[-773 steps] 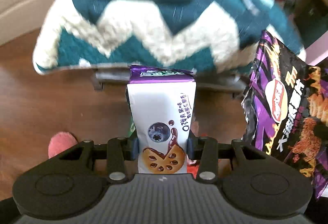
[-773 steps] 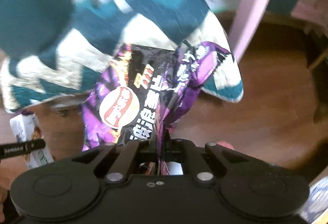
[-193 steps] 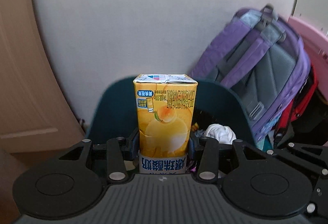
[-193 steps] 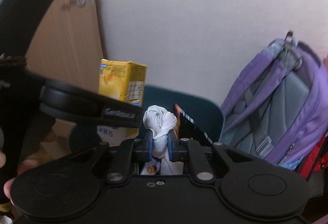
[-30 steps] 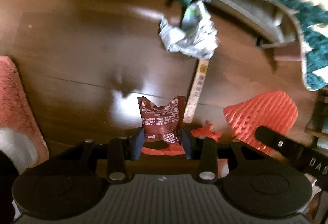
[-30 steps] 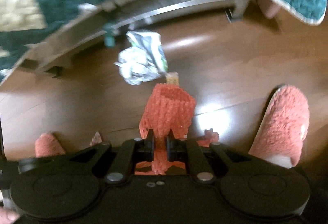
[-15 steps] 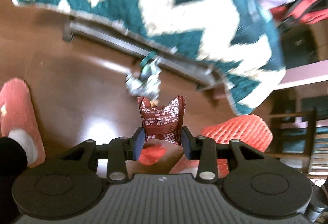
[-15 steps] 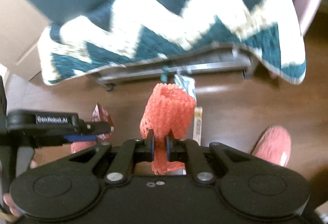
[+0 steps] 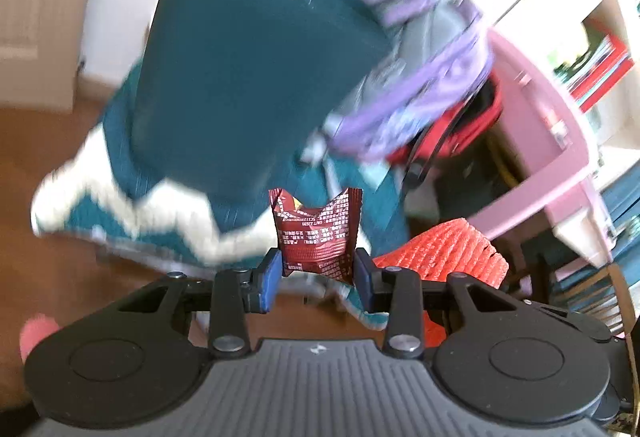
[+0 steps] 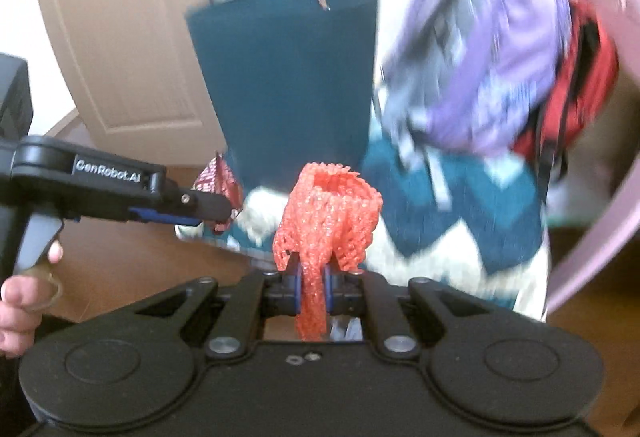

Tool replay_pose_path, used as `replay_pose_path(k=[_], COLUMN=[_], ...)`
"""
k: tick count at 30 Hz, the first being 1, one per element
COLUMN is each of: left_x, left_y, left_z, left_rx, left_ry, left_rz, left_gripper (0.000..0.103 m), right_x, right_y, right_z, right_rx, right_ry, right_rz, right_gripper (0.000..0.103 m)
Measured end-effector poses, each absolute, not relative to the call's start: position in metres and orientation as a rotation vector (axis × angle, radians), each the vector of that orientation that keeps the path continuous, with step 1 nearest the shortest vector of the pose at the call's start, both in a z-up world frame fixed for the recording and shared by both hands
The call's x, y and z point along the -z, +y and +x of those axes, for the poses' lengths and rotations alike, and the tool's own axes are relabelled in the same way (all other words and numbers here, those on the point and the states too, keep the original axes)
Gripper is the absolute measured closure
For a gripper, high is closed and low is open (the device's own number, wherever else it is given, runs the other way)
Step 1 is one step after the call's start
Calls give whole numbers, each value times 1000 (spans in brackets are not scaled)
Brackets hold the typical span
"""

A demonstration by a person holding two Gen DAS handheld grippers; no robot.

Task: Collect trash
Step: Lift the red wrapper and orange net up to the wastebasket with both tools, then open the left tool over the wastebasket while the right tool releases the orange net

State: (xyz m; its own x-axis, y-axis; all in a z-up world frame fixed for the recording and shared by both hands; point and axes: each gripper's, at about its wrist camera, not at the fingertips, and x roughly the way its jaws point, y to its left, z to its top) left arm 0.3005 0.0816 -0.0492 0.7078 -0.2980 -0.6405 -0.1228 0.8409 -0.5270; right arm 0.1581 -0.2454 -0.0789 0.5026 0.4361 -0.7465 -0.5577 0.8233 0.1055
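Left gripper (image 9: 317, 279): pinches a dark red wrapper (image 9: 316, 233) between its blue pads (image 9: 269, 279); the wrapper stands upright out of the jaws, its top edge notched and spread.
Left gripper, other view: in the right wrist view it reaches in from the left edge, the wrapper at its tip, a person's hand (image 10: 18, 303) on its grip.
Right gripper (image 10: 311, 287): jaws pressed nearly together on an orange net sleeve (image 10: 328, 213); the sleeve's narrow end is squeezed between the pads and hangs below them, its open mouth flares above.
Net sleeve, other view: in the left wrist view it shows just right of the wrapper, behind the left gripper's right finger.
Bin (image 10: 288, 77): dark teal, upright, beyond both grippers; it stands on a teal and cream zigzag blanket (image 10: 460, 205). Its inside cannot be seen.
Backpack (image 10: 480, 57): purple and grey, right of the bin, blurred; a red bag (image 10: 580, 77) beside it.
Door (image 10: 120, 29): tan, left of the bin.
Floor (image 9: 40, 237): brown wood, below the blanket.
Pink furniture (image 9: 552, 157): at the right, its kind cannot be told.
Sharpness: the background is smeared in both views; only the grippers and what they hold are crisp.
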Motion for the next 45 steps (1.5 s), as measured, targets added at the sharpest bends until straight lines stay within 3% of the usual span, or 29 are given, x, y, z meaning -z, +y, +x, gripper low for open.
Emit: replay_pose_path(k=[10, 15, 33, 45], left_x=[-79, -105, -35, 3], left_y=[112, 124, 150, 146], left_z=[346, 386, 520, 557], left_rx=[71, 16, -129, -150], left_ry=[568, 562, 803, 931], left_rz=[-509, -450, -295, -246], left_gripper=[65, 65, 65, 61], right_x=[-18, -32, 50, 68], right_y=[-196, -168, -110, -101], right_z=[213, 252, 355, 373], right_rx=[-611, -616, -628, -634], right_ry=[608, 575, 773, 825], right_rz=[-211, -243, -322, -349], right_gripper=[94, 94, 93, 83])
